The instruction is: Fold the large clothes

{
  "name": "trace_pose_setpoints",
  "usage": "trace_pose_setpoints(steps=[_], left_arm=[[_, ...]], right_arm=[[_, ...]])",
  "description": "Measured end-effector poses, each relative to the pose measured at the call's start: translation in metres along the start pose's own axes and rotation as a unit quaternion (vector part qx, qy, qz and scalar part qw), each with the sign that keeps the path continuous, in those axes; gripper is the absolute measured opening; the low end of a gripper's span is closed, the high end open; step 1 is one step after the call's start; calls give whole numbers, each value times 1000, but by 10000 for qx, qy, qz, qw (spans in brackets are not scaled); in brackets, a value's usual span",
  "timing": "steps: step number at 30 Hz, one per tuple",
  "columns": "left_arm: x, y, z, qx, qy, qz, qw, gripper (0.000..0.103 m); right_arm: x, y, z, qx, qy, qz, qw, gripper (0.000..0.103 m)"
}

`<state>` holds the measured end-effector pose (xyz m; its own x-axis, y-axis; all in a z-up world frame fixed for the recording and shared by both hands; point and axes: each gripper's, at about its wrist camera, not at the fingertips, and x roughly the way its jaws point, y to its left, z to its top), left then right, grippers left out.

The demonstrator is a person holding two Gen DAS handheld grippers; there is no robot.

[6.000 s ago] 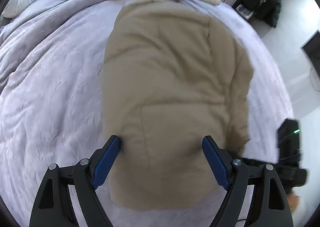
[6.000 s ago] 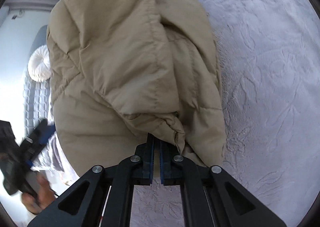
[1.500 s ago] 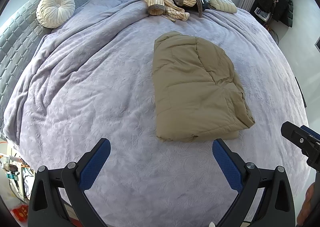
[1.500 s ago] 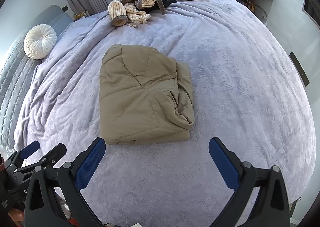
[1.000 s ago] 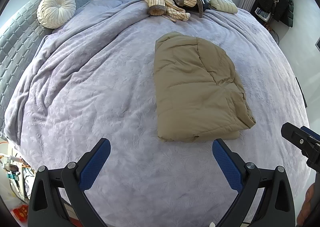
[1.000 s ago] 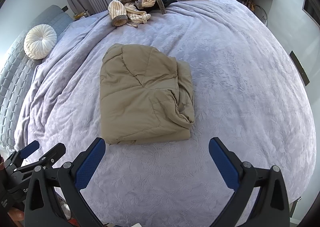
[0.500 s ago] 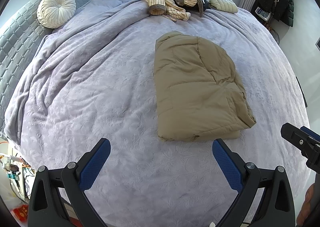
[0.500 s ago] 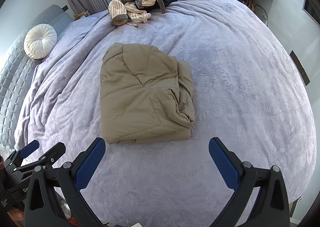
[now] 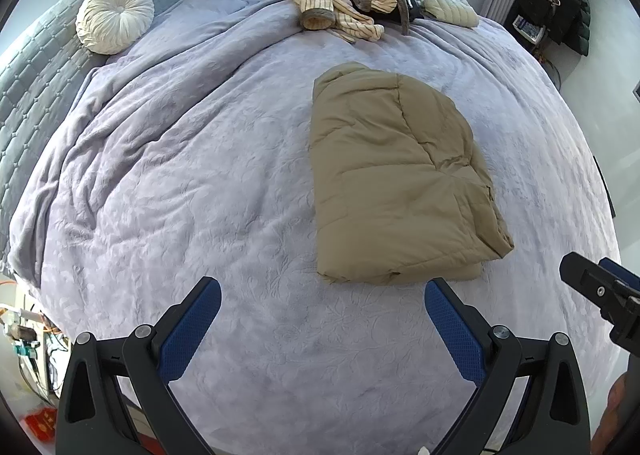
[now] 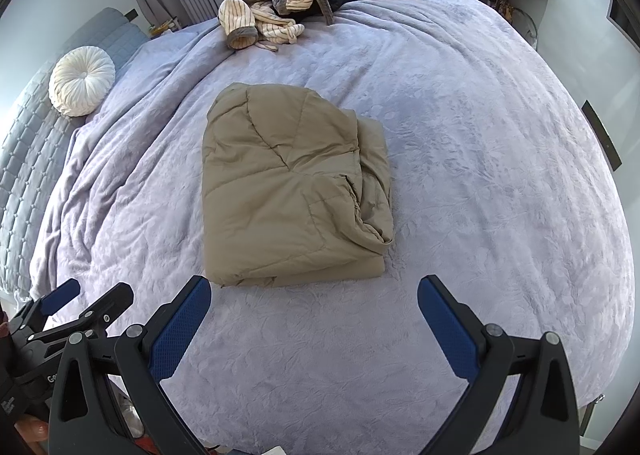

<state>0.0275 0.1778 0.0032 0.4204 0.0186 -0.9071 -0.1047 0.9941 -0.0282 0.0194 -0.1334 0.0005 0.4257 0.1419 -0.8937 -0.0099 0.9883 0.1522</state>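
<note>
lilac bed [image 9: 168, 191] carries the tan padded jacket [image 9: 396, 179] mid-bed, now a folded packet, released since six seconds ago. left hand-held gripper [image 9: 320, 319] and right hand-held gripper [image 10: 314, 313] hang wide, empty, pulled back at the near edge. fold looks finished; striped heap [image 10: 264, 21] far side likely next.

I can read almost nothing — only a cut-off white "Go" on my left gripper [image 10: 86, 305], seen from my right wrist; the rest is hidden.
</note>
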Motion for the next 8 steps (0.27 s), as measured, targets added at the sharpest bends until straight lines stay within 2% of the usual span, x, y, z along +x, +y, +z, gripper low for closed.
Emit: trace_pose_setpoints(steps=[8], left_arm=[[4,-4,2,95,-26,-28,9999,102]], right_arm=[[1,-1,-1,4,2,0,10000,103]])
